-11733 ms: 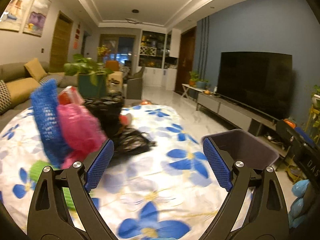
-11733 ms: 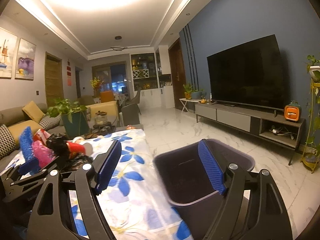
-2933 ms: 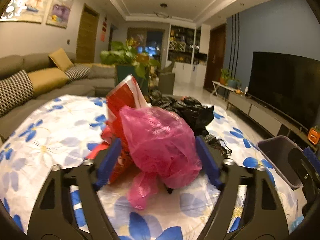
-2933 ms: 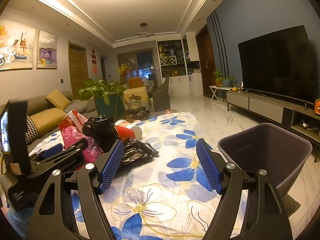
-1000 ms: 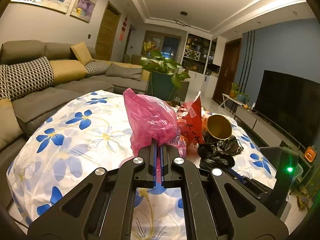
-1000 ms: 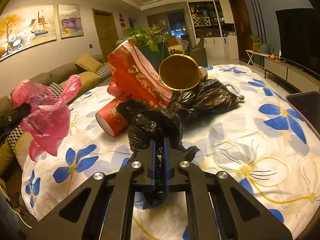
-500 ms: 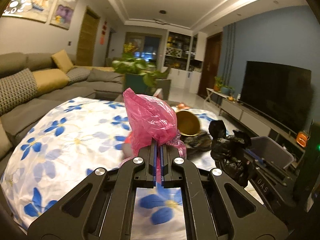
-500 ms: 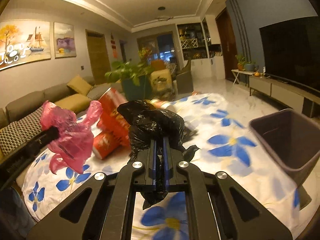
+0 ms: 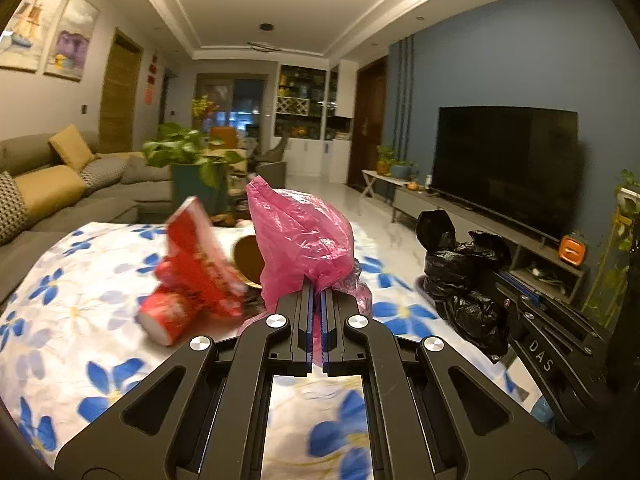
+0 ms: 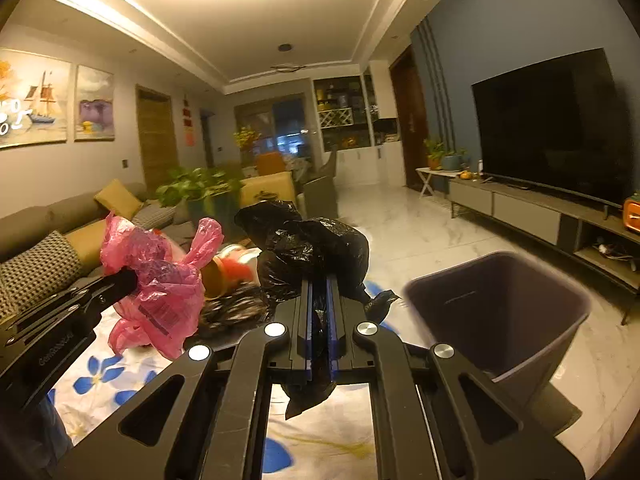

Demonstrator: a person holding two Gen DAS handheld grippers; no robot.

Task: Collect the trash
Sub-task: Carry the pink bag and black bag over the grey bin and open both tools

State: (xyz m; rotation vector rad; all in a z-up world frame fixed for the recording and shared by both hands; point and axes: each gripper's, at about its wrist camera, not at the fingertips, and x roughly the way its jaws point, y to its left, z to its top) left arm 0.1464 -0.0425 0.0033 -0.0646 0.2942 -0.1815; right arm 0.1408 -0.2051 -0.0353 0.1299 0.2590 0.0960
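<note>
My left gripper (image 9: 316,294) is shut on a crumpled pink plastic bag (image 9: 304,236), held above the flowered table (image 9: 80,320). The same pink plastic bag (image 10: 160,276) hangs at the left of the right wrist view. My right gripper (image 10: 319,284) is shut on a black plastic bag (image 10: 316,252), also seen as the black plastic bag (image 9: 460,272) at the right of the left wrist view. A dark grey trash bin (image 10: 500,312) stands open on the floor, right of the right gripper. Red paper cups (image 9: 188,276) and a gold-lined cup (image 9: 248,256) lie on the table.
More black bags (image 10: 236,308) lie on the table behind the pink one. A sofa (image 9: 48,192) with cushions runs along the left, a potted plant (image 9: 192,168) stands beyond the table. A TV (image 10: 552,124) and low cabinet (image 10: 528,208) line the right wall over marble floor.
Both grippers, still shut on their bags, have swung rightward. The trash bin now looms larger and closer in the right wrist view.
</note>
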